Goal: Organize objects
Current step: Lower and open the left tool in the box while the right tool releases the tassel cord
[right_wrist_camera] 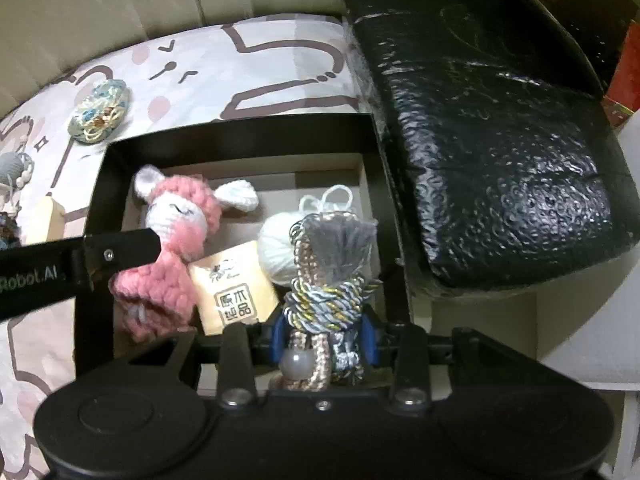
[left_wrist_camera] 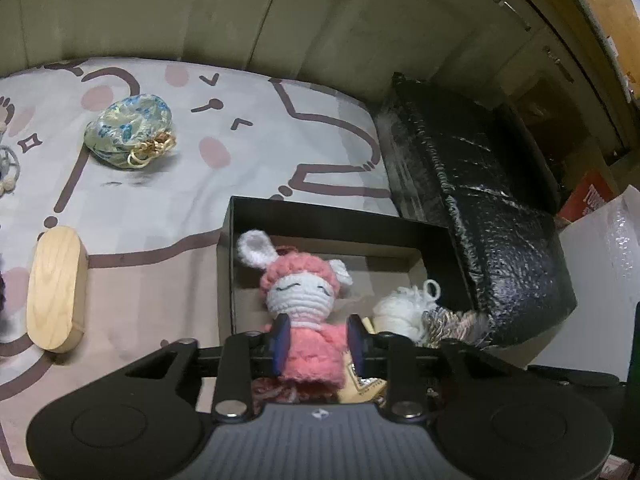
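The pink bunny doll (left_wrist_camera: 308, 312) hangs over the black box (left_wrist_camera: 320, 216), squeezed between the left gripper (left_wrist_camera: 318, 340) fingers. The right gripper (right_wrist_camera: 324, 340) pinches a tassel cord (right_wrist_camera: 326, 276) there too. Lower each gently, then let go without bumping the white yarn ball (right_wrist_camera: 278, 248).
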Available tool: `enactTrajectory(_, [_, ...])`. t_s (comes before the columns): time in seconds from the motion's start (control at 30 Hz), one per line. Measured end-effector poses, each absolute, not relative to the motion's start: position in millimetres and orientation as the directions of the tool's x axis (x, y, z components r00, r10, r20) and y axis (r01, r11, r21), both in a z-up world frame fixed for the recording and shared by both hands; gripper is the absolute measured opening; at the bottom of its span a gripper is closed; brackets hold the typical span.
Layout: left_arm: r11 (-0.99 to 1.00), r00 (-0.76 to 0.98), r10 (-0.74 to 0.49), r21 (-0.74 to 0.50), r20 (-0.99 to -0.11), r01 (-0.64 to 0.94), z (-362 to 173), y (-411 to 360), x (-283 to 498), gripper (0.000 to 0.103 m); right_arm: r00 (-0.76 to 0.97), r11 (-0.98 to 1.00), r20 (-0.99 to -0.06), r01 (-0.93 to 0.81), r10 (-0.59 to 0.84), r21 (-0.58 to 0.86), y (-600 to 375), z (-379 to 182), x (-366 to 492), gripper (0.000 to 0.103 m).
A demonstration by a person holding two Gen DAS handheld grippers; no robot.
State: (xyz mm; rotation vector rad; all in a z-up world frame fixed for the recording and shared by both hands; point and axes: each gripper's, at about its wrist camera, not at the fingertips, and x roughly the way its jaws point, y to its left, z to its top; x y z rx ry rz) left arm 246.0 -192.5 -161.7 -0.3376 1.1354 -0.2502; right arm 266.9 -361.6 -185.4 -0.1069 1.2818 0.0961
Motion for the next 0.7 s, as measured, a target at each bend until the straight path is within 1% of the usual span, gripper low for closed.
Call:
enactTrajectory(0.03, [0.919, 0.403, -0.37, -0.394, -0.837, 0.027, -160, -192, 245, 0.038, 0.286, 0.991, -0.958, -0.131, -0.002, -0.041, -362, -184, 267, 0.052])
enactTrajectory(0.07, [0.918, 0.405, -0.374, -0.396, -0.834, 0.032, -158, -193, 245, 0.038, 0.295, 0.99, -0.955, -0.134, -0.009, -0.051, -362, -181, 265, 0.055])
enactTrajectory(0.13, [0.917, 0.408, -0.379, -0.395, -0.831, 0.046, -153, -193, 244, 0.038, 0.306, 0.991, -0.952, -0.128, 0.013, -0.028, -365, -175, 264, 0.055])
enactTrajectory(0.17, [0.917, 0.408, -0.381, -0.395, -0.83, 0.053, -151, -194, 244, 0.037, 0.317, 0.992, -0.948, -0.122, 0.022, -0.018, -366, -171, 264, 0.054])
enactTrajectory(0.33, [0.922, 0.386, -0.377, -0.379, -0.842, 0.073, -149, -195, 243, 0.036, 0.358, 0.996, -0.931, -0.074, 0.066, 0.042, -376, -153, 265, 0.035])
enactTrajectory(0.47, [0.927, 0.379, -0.367, -0.368, -0.85, 0.072, -147, -193, 241, 0.036, 0.371, 0.997, -0.926, -0.058, 0.064, 0.045, -377, -149, 264, 0.034])
enactTrajectory(0.7, [0.94, 0.398, -0.336, -0.327, -0.854, 0.091, -131, -187, 235, 0.036, 0.444, 0.998, -0.894, -0.019, 0.066, 0.065, -381, -134, 255, 0.036])
